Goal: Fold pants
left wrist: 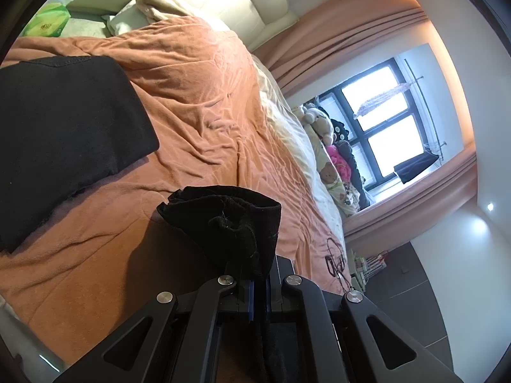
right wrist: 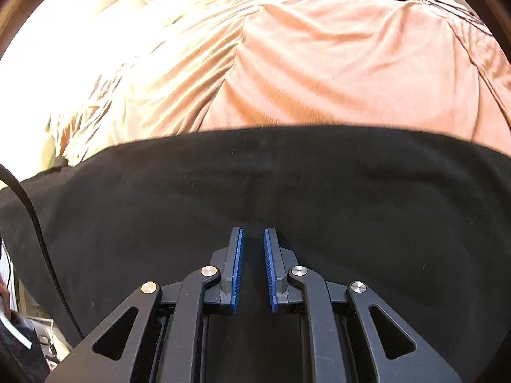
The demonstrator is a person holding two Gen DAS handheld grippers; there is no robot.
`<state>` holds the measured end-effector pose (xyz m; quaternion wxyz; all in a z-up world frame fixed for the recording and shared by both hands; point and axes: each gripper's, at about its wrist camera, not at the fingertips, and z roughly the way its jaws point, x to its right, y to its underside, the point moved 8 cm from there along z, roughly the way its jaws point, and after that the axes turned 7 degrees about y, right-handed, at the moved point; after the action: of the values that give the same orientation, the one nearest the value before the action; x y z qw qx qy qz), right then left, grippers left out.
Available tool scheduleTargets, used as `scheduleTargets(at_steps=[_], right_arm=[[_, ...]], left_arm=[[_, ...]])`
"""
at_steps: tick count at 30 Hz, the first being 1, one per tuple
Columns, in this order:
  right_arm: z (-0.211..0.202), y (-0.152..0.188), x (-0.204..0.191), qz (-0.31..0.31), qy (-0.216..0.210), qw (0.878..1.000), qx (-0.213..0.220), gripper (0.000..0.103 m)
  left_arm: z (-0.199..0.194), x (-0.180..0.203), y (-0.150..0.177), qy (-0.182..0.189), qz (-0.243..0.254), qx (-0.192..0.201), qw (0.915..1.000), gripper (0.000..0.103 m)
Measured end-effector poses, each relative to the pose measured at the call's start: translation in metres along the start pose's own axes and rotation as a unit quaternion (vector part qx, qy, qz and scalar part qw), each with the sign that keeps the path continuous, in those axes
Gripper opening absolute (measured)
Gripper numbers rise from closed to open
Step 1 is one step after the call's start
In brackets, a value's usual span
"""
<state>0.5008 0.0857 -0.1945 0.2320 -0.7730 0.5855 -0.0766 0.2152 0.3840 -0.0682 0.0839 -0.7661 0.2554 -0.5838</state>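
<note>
Between shut left hand-held gripper (left wrist: 259, 282): pants (left wrist: 230, 223).

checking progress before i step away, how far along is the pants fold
Partly done, by the look of it. The black pants lie flat as a neat panel on the orange blanket. The left gripper is shut on a bunched black end. The right gripper hovers slightly open, holding nothing. Left: lay that end over and smooth it.

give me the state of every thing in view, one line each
left tongs: shut on a bunched end of the pants
right tongs: slightly apart, nothing between them, over the pants
pants: black, spread flat on the bed, one end lifted
blanket: orange, wrinkled, covering the bed
curtains: drawn open
cable: tangled on the blanket
</note>
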Motion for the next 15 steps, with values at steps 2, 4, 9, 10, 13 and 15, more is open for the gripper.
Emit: scheduleTargets(at_steps=[2, 4, 9, 10, 13, 15], right_arm=[[0.002, -0.005, 0.002, 0.004, 0.003, 1.0, 0.004, 0.011], [0.004, -0.009, 0.004, 0.006, 0.003, 1.0, 0.008, 0.011], [0.01, -0.009, 0.01, 0.014, 0.0, 1.0, 0.009, 0.008], [0.009, -0.007, 0.008, 0.013, 0.0, 1.0, 0.007, 0.008], [-0.005, 0.0, 0.004, 0.009, -0.01, 1.0, 0.007, 0.008], [-0.021, 0.007, 0.004, 0.004, -0.018, 1.0, 0.014, 0.009]], left_arm=[[0.0, -0.001, 0.0, 0.0, 0.0, -0.001, 1.0, 0.004], [0.001, 0.001, 0.0, 0.0, 0.003, -0.001, 1.0, 0.004], [0.002, 0.007, 0.0, 0.005, 0.007, -0.001, 1.0, 0.004], [0.002, 0.01, 0.0, 0.006, 0.009, -0.001, 0.9999, 0.004], [0.001, 0.022, 0.001, 0.011, 0.021, -0.003, 0.9997, 0.004], [0.001, 0.032, 0.002, 0.014, 0.03, -0.004, 0.9994, 0.004]])
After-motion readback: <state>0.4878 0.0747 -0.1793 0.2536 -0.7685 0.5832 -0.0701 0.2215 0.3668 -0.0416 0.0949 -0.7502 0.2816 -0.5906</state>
